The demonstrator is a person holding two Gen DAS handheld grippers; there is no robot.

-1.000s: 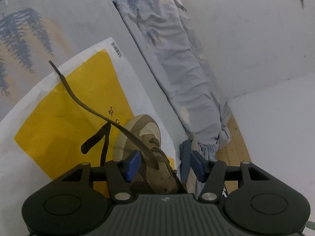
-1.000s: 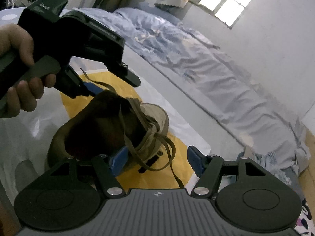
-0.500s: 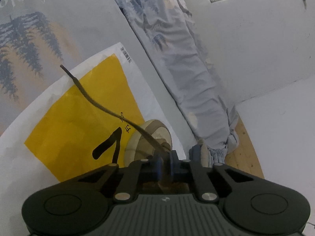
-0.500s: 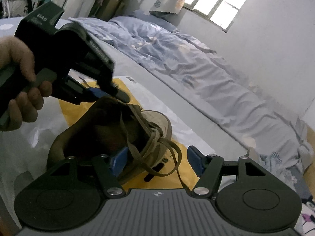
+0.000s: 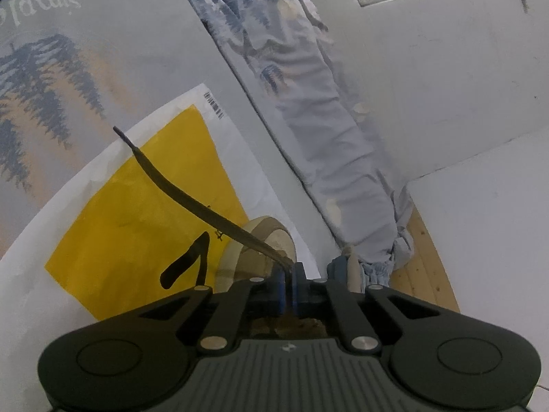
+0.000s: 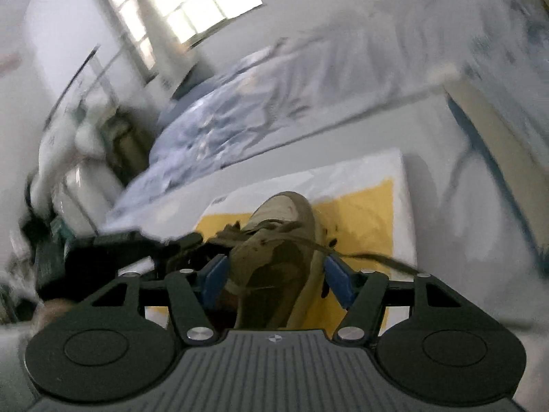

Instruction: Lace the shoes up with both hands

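Left claw (image 5: 287,283): clamped fully on the brown lace (image 5: 192,202), whose free end rises over the yellow-and-white bag (image 5: 137,226). Right claw (image 6: 274,276): wide apart, straddling the tan shoe (image 6: 278,250), pads not pressing. Shoe rests on the bag, on the bed (image 6: 308,158).

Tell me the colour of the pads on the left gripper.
Blue pads, best seen in the left wrist view.

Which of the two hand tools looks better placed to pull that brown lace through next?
The left. Its gripper has its jaws shut on the lace, which runs taut over the shoe's toe. The right gripper has open jaws either side of the shoe, gripping nothing.
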